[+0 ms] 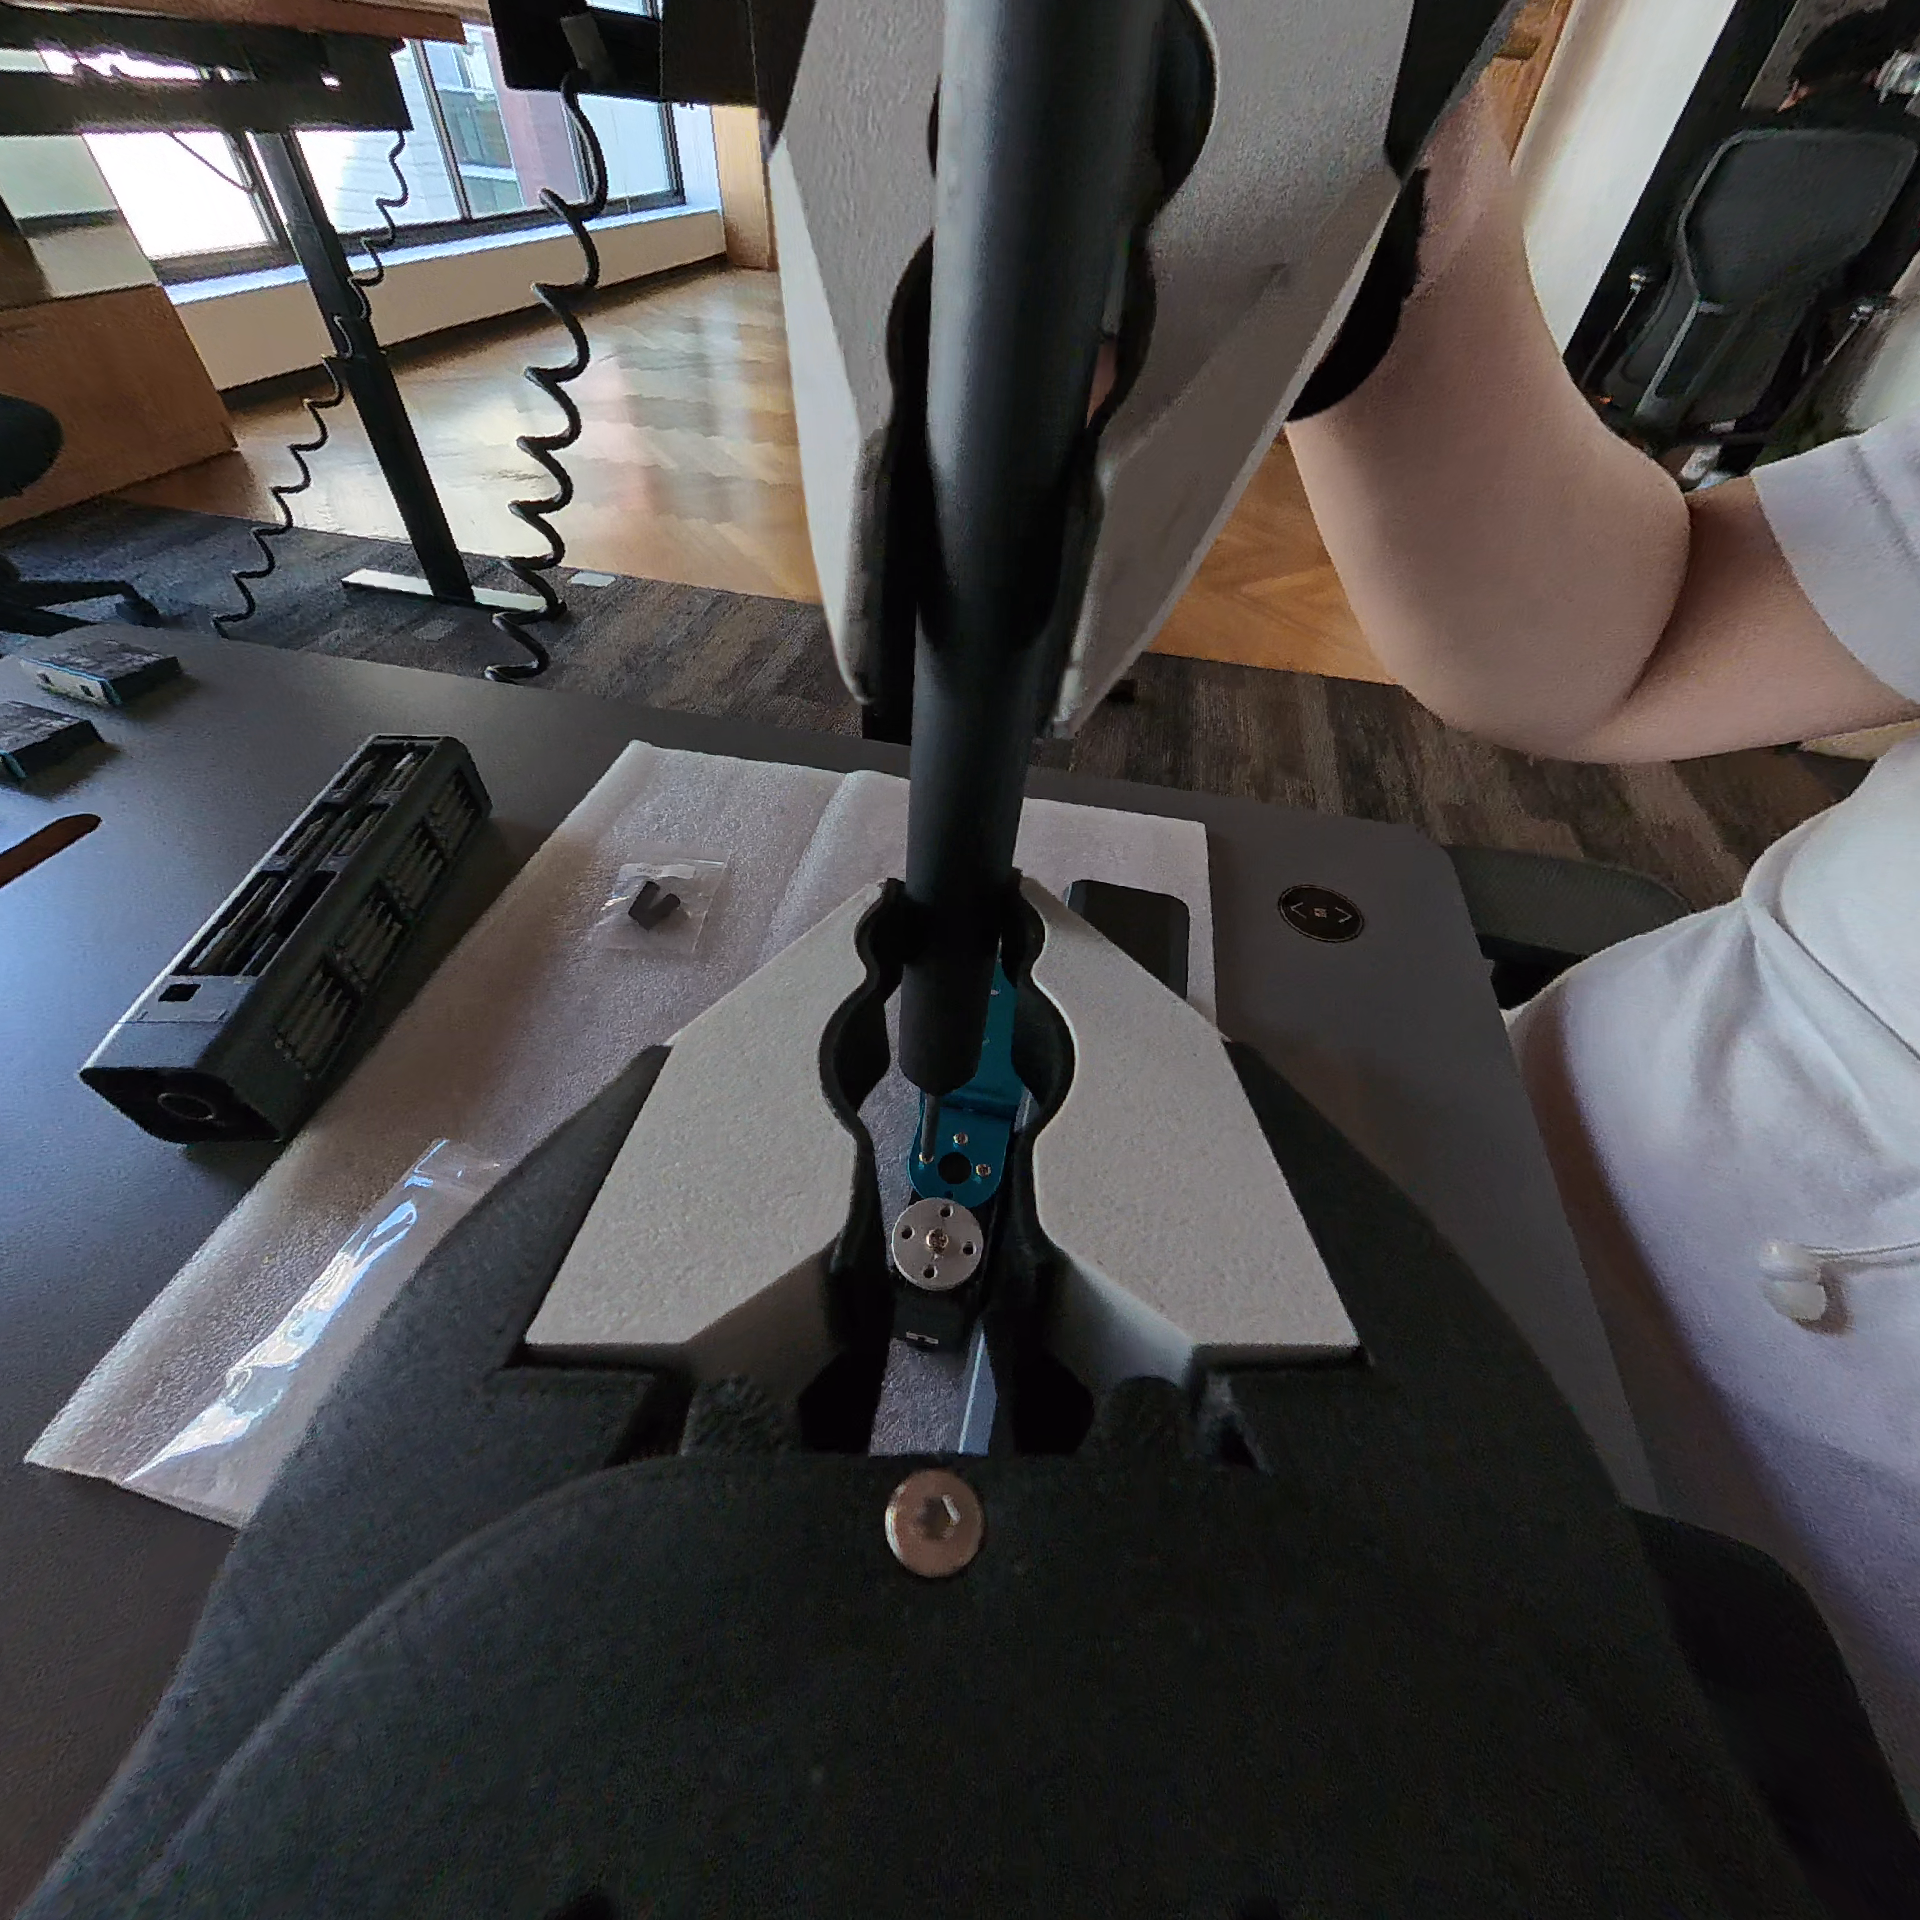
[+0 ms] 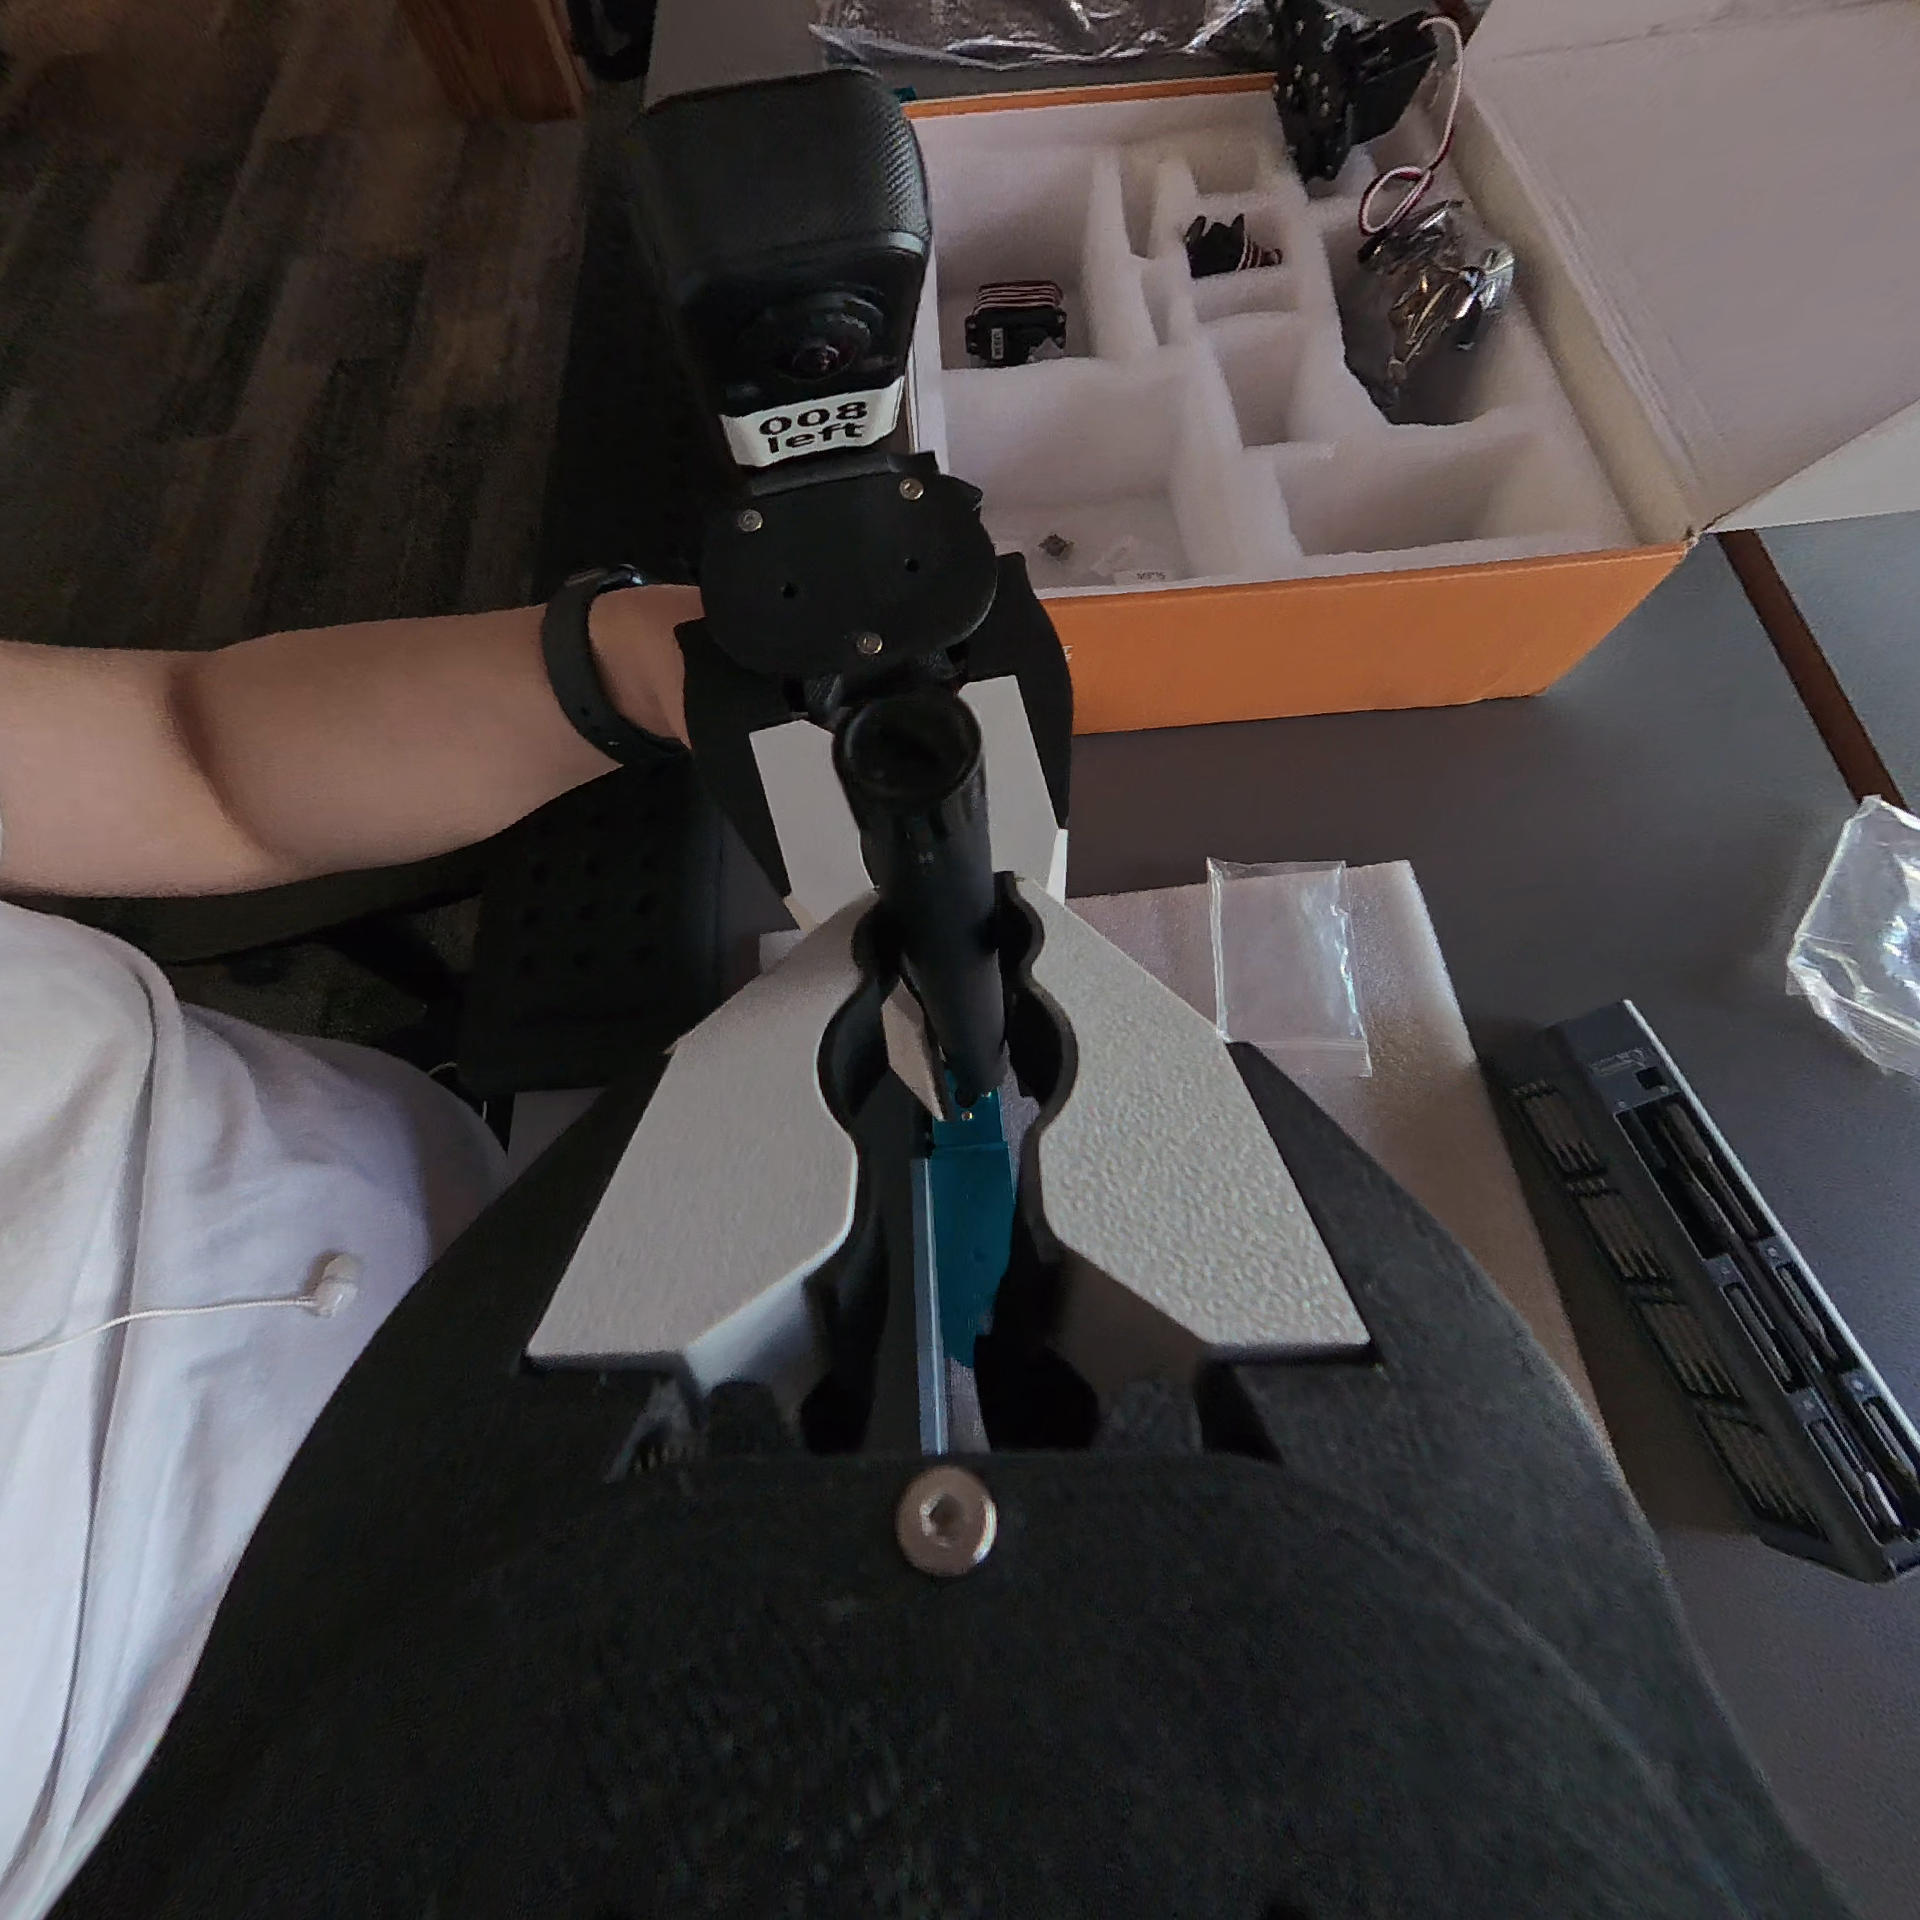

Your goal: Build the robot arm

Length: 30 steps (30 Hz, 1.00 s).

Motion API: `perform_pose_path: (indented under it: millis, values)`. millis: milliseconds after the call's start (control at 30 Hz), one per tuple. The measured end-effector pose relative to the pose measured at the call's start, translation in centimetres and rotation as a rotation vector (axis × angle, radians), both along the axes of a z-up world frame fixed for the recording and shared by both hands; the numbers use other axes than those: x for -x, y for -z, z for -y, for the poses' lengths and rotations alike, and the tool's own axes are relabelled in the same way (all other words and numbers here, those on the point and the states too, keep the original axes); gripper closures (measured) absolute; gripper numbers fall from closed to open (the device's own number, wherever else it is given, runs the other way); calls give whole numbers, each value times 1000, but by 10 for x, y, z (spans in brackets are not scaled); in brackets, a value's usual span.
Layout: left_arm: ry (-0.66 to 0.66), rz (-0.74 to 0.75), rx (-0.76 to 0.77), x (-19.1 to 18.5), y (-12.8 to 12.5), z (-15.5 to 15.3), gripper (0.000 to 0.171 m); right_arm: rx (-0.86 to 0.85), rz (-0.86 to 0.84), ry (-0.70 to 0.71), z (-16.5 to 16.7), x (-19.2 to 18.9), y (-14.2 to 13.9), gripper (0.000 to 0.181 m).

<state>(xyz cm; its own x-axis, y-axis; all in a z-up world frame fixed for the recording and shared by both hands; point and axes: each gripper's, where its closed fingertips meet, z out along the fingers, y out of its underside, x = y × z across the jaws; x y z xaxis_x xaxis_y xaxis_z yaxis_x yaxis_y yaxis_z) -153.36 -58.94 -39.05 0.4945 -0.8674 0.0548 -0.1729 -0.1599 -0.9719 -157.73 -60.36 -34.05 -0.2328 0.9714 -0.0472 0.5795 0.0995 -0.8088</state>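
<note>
In the left wrist view my left gripper (image 1: 951,914) is shut on a black servo (image 1: 925,1325) that carries a silver round horn (image 1: 935,1238). A teal metal bracket (image 1: 961,1143) lies over the servo between the fingers. My right gripper (image 1: 966,686) comes down from above, shut on a black pen-shaped screwdriver (image 1: 966,831). The screwdriver's thin bit (image 1: 928,1127) rests on a hole in the bracket. In the right wrist view my right gripper (image 2: 948,914) grips the screwdriver (image 2: 935,894). The bracket (image 2: 966,1226) shows below it and the left gripper (image 2: 790,810) beyond.
A white foam sheet (image 1: 675,821) covers the dark desk (image 1: 156,1195). A black bit case (image 1: 291,935) lies left, also in the right wrist view (image 2: 1714,1299). An orange box (image 2: 1351,644) with foam compartments holds servos. Small plastic bags (image 2: 1288,956) lie nearby. A person's arm (image 1: 1507,468) is right. Spacing between my two grippers at the tips: around 6 cm.
</note>
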Motion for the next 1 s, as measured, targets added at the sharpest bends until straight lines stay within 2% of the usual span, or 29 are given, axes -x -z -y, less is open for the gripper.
perform_pose_path:
  millis: [333,500,700,767,900,1000]
  values:
    - [-31,-6,-10,2,2,-2,154,-81,-55,190,-4,-1,1,163]
    - [-17,14,13,-2,1,-1,154,-21,-67,285,-10,-4,-1,163]
    - [-40,13,15,0,1,-2,153,-52,-73,337,-10,-2,0,163]
    - [-42,5,18,2,0,1,148,-74,-66,339,-9,-1,0,163]
    - [-86,50,-29,15,-21,7,142,-120,-26,353,-12,0,4,163]
    - [-123,120,-95,28,-49,17,139,-160,14,361,-16,-2,13,163]
